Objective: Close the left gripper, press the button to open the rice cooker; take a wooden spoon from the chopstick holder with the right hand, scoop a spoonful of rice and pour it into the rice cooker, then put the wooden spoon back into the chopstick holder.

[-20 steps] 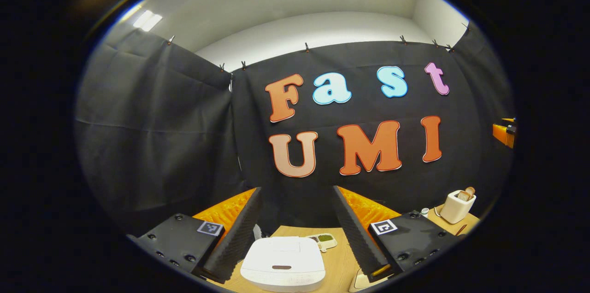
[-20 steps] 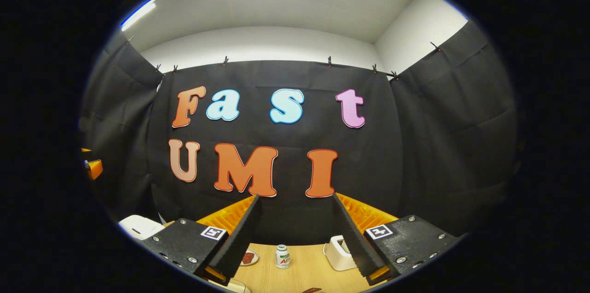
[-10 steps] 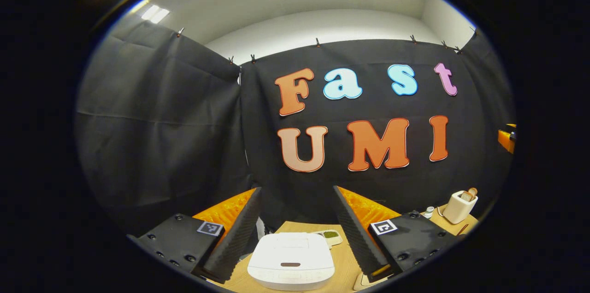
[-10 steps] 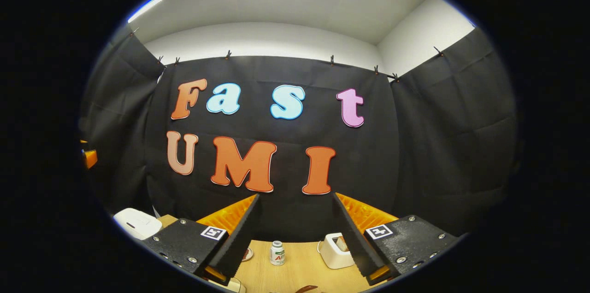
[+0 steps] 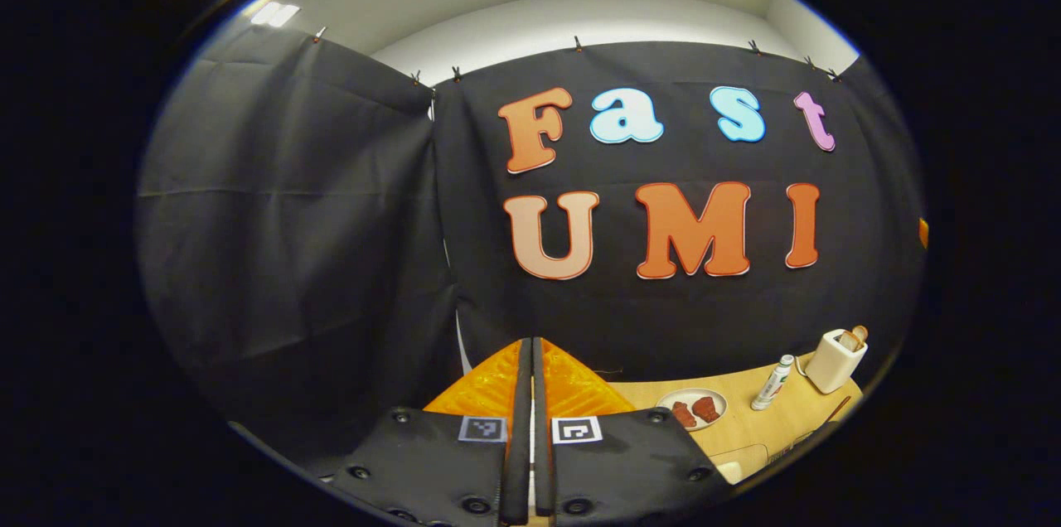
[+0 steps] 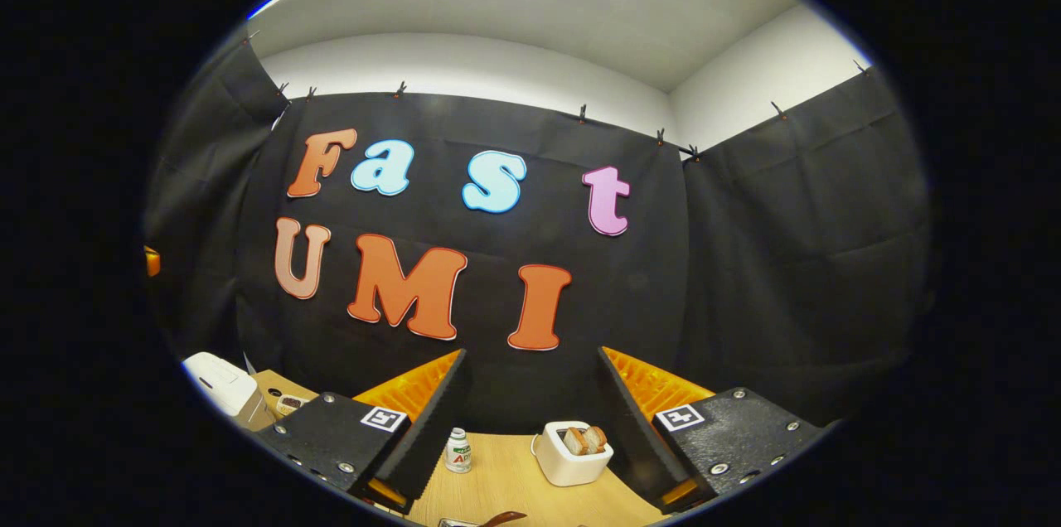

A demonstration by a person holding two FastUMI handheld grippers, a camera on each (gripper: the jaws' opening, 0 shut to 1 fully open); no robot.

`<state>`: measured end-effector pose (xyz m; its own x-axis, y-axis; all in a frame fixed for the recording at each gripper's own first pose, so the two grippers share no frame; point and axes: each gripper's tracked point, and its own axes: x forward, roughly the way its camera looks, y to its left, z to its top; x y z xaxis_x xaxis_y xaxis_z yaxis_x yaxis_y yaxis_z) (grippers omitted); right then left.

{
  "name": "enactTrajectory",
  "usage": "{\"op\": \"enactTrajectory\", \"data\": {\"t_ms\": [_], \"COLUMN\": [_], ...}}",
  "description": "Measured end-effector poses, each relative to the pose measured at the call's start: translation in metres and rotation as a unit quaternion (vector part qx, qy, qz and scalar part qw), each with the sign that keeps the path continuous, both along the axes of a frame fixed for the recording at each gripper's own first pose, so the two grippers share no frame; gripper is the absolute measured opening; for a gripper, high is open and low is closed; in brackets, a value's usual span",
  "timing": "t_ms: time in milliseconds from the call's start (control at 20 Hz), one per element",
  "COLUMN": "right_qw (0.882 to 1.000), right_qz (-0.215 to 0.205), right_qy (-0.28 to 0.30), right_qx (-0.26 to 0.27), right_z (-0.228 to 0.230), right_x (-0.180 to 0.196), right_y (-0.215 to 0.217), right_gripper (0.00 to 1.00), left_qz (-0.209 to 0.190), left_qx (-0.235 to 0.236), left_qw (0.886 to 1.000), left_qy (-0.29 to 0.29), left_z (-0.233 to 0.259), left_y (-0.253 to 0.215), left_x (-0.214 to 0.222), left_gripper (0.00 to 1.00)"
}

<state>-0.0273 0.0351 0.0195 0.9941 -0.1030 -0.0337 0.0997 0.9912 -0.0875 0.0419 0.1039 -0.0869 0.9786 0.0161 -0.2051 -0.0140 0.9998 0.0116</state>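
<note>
My left gripper (image 5: pixel 530 343) is shut, its two black fingers pressed flat together with nothing between them, and it hides the table straight ahead. In the right gripper view the white rice cooker (image 6: pixel 217 382) sits at the far left, lid down, well to the left of my right gripper (image 6: pixel 531 353). That gripper is open and holds nothing. A brown curved tip (image 6: pixel 501 518) pokes up at the bottom edge of that view; I cannot tell what it is.
On the wooden table (image 5: pixel 746 432) stand a plate with red pieces (image 5: pixel 695 408), a white bottle (image 5: pixel 772 382) and a white toaster (image 5: pixel 837 350). Between the right fingers I see the toaster with bread (image 6: pixel 572 451) and a small labelled bottle (image 6: pixel 457 450). A small dish (image 6: pixel 290 404) lies by the cooker.
The left gripper has gone from open to shut and tilted, so the rice cooker is now hidden behind its fingers. The right gripper's view has swung right, bringing the toaster between its fingers.
</note>
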Motion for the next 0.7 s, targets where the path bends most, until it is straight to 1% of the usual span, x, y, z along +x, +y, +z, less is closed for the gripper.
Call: {"op": "enactTrajectory", "data": {"t_ms": [50, 100, 300, 350, 400, 450, 500, 600, 700], "right_qw": [1.0, 1.0, 1.0, 0.999, 0.999, 0.999, 0.999, 0.998, 0.997], "right_qz": [-0.004, -0.007, -0.019, -0.023, -0.025, -0.025, -0.027, -0.035, -0.041], "right_qy": [0.004, 0.006, 0.024, 0.028, 0.032, 0.037, 0.041, 0.051, 0.061], "right_qx": [0.0, 0.001, 0.0, 0.0, 0.002, 0.003, 0.005, 0.006, 0.006], "right_z": [-0.003, -0.006, -0.022, -0.025, -0.028, -0.031, -0.034, -0.04, -0.048], "right_x": [-0.001, -0.002, -0.01, -0.012, -0.015, -0.016, -0.018, -0.021, -0.026], "right_y": [-0.002, -0.005, -0.014, -0.016, -0.018, -0.019, -0.021, -0.025, -0.029], "right_gripper": [0.94, 0.94, 0.94, 0.94, 0.94, 0.94, 0.94, 0.94, 0.94], "left_qz": [0.001, -0.003, -0.004, -0.011, -0.027, -0.033, -0.038, -0.041, -0.037], "left_qx": [-0.004, -0.002, -0.014, -0.024, -0.037, -0.045, -0.047, -0.053, -0.065], "left_qw": [1.0, 1.0, 0.995, 0.992, 0.987, 0.984, 0.98, 0.973, 0.964], "left_qy": [0.012, 0.031, 0.102, 0.125, 0.152, 0.171, 0.189, 0.221, 0.255], "left_z": [-0.003, -0.012, -0.055, -0.067, -0.08, -0.092, -0.102, -0.122, -0.141], "left_y": [0.005, 0.001, 0.003, 0.002, -0.004, -0.004, -0.005, -0.002, 0.001], "left_x": [0.002, 0.007, 0.021, 0.023, 0.024, 0.022, 0.025, 0.028, 0.03], "left_gripper": [0.08, 0.04, 0.04, 0.04, 0.05, 0.02, 0.04, 0.04, 0.02]}}
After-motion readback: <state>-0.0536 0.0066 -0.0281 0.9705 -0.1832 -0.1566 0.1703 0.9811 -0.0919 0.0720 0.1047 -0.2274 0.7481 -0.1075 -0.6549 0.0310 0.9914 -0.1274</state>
